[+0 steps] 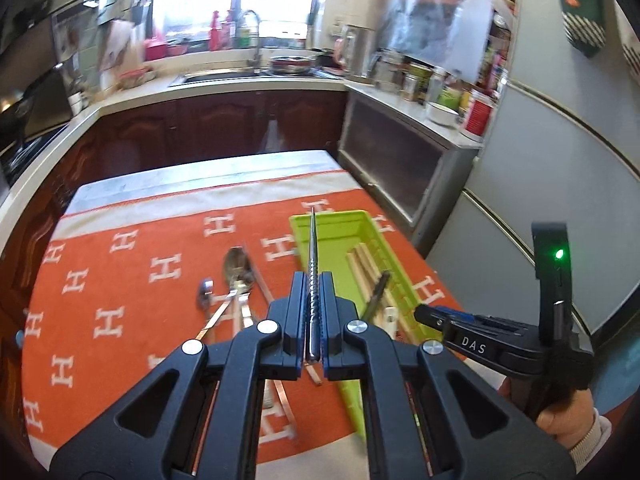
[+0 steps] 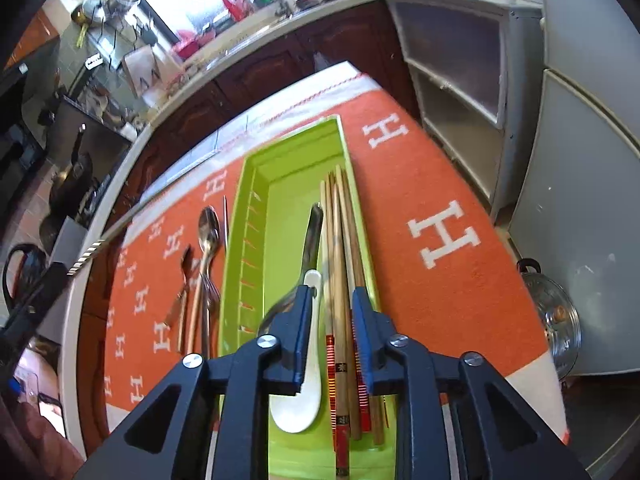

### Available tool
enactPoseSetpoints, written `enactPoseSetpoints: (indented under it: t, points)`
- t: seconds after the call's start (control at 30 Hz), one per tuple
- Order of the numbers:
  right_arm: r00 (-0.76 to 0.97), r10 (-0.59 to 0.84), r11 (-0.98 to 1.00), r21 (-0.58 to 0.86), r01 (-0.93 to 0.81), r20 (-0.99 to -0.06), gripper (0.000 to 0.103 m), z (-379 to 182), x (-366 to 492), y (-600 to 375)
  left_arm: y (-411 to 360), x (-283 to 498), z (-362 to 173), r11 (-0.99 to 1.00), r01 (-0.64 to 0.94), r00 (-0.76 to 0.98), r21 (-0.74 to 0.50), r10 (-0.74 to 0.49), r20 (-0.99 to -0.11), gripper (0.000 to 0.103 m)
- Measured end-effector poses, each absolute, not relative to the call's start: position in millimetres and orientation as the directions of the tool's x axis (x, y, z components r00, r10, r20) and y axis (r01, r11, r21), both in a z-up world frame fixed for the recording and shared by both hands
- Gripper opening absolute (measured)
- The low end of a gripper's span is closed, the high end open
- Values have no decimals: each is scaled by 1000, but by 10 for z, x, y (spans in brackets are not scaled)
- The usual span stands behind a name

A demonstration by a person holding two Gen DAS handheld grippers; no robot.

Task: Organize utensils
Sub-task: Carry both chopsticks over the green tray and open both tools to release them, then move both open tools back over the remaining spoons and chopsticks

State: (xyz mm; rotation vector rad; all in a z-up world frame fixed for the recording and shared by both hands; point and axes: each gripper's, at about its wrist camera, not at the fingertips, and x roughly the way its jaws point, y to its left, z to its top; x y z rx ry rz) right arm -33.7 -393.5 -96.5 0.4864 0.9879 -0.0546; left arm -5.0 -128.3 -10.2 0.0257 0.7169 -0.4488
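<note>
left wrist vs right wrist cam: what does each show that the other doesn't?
Left wrist only: left tool shut on a metal chopstick; the right tool's body and the hand holding it.

Right wrist only: right tool open over the wooden chopsticks, white spoon, steel pot at right.

Both: green tray, orange H-pattern cloth, spoons left of the tray.

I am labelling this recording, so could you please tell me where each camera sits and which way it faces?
Left wrist view: on the left gripper, looking forward and down over the orange cloth toward the kitchen counter; its jaws are shut on a metal chopstick; the right gripper and a hand show at right.
Right wrist view: on the right gripper, looking steeply down into the green tray; its jaws are open above the wooden chopsticks and white spoon.
Shared: tray, cloth, loose spoons.
</note>
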Motion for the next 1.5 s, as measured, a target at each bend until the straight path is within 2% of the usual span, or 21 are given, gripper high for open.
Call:
enactPoseSetpoints:
  t: [0.23, 0.47, 0.53, 0.57, 0.6, 0.73, 0.93, 1.07, 1.13, 1.43, 1.5]
  points:
    - [575, 123, 895, 341, 287, -809, 27, -695, -537, -4042, -1800, -95, -378, 872, 478, 604, -108, -415, -680, 3]
    - [497, 201, 930, 324, 175, -844, 27, -763, -847, -3783, -1986, -153, -594, 861, 498, 566, -108, -417, -711, 3]
    - [468, 203, 934, 313, 170, -860, 20, -854, -884, -3727, -2004, -145, -633, 860, 498, 562, -109, -416, -715, 3]
    - [460, 196, 937, 303, 172, -866, 10, -894, -898, -3704, -2013, -146, -651, 860, 499, 560, -108, -415, -717, 3]
    - [461, 187, 940, 294, 171, -867, 7, -910, -904, -3676, -2017, -142, -662, 860, 498, 559, -107, -414, -719, 3]
    - [488, 180, 934, 305, 188, -854, 7, -959, -907, -3662, -2031, -100, -693, 865, 489, 560, -111, -410, -720, 3]
    - [541, 227, 870, 419, 262, -810, 7, -961, -813, -3872, -2044, -12, -714, 871, 477, 561, -120, -406, -722, 3]
    - [583, 210, 836, 454, 309, -785, 13, -848, -857, -4031, -2076, 44, -759, 874, 471, 559, -123, -403, -725, 3]
    - [597, 183, 826, 451, 338, -781, 13, -799, -890, -4102, -2111, 54, -768, 870, 477, 552, -126, -408, -727, 4]
    - [602, 157, 819, 444, 364, -783, 16, -720, -918, -4211, -2149, 116, -943, 820, 527, 397, -223, -470, -788, 6]
    - [598, 161, 821, 442, 360, -785, 16, -721, -914, -4182, -2140, 105, -952, 807, 540, 377, -241, -488, -787, 17]
